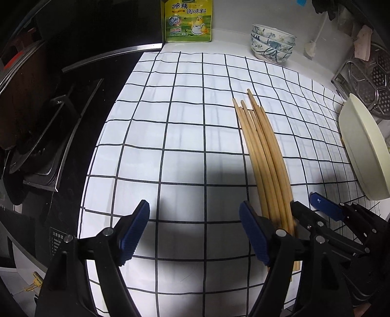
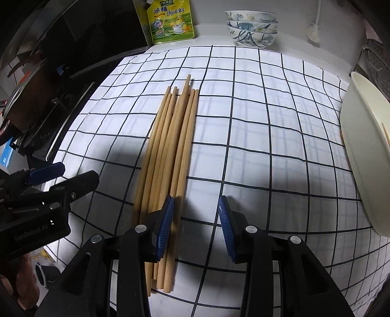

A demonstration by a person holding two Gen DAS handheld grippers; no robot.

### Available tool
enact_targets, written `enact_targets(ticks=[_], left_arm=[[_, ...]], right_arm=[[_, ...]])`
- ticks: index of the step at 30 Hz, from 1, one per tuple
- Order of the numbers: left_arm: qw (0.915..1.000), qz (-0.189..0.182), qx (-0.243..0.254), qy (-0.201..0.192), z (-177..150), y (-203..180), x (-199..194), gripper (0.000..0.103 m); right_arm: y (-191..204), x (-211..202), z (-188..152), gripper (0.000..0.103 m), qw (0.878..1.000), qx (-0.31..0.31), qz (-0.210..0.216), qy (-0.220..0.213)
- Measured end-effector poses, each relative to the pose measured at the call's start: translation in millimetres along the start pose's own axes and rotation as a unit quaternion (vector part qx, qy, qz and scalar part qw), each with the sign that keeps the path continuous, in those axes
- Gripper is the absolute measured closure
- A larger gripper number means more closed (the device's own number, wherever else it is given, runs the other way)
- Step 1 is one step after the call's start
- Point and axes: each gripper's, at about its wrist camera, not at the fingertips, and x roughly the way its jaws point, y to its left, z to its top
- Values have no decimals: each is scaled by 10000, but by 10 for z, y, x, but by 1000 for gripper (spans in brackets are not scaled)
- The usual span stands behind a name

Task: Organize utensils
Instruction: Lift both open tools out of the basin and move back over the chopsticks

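A bunch of wooden chopsticks (image 2: 170,156) lies on a white cloth with black lines (image 2: 268,136). In the right wrist view the sticks run from the upper middle of the frame down to the bottom middle. Their thin tips fan out a little at the top, and their thick ends lie close together at the bottom.

The right gripper (image 2: 196,226) hangs low over the cloth at the bottom of that view. Its two blue pads stand partly apart with only cloth between them. The left pad sits over the thick part of the bunch. It is hard to say if it touches the sticks. The claw holds nothing.

The left gripper (image 1: 195,234) shows at the bottom of the left wrist view. Its claw is wide open, and only bare cloth and a dark shadow lie between the pads. The chopsticks (image 1: 265,158) lie to the right of its right pad, in the right half of that frame. This claw holds nothing too.

Each gripper shows at the edge of the other one's view, so the two are near each other, one on each side of the bunch.

At the right edge sits a cream plate (image 2: 360,156). At the top stands a stack of bowls with blue flowers (image 2: 251,26). Left of the bowls is a yellow and green bag (image 2: 170,22). A dark stove (image 1: 48,122) fills the left side.
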Motion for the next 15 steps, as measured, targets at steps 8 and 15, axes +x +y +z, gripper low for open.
enact_targets(ticks=[8, 15], left_arm=[[9997, -190, 111, -40, -29, -110, 23, 24], [9996, -167, 196, -78, -10, -187, 49, 24]], right_arm=[[-88, -21, -12, 66, 9999, 103, -74, -32], [-97, -9, 5, 66, 9999, 107, -47, -6]])
